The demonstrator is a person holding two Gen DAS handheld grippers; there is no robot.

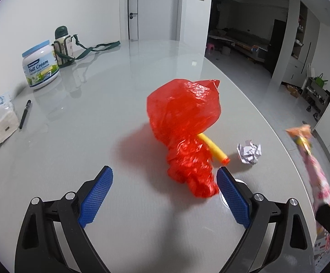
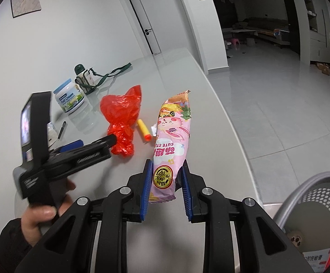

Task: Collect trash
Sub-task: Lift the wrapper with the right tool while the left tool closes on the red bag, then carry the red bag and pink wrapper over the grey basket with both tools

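Observation:
My right gripper (image 2: 166,173) is shut on a pink snack wrapper (image 2: 172,141), held upright above the table's right edge; the wrapper also shows blurred in the left wrist view (image 1: 310,159). My left gripper (image 1: 165,182) is open just in front of a crumpled red plastic bag (image 1: 185,125), whose lower end lies by my right finger (image 1: 233,195). A yellow foam dart (image 1: 213,149) pokes out beside the bag. A crumpled paper ball (image 1: 249,151) lies to its right. The bag (image 2: 121,122) and dart (image 2: 144,130) show in the right wrist view too.
A grey perforated waste basket (image 2: 319,213) stands on the floor at lower right, with some trash inside. On the grey table (image 1: 119,91) are a milk powder tub (image 1: 41,67), a green-capped bottle with strap (image 1: 63,45), a pen (image 1: 25,113) and tissues (image 1: 3,122).

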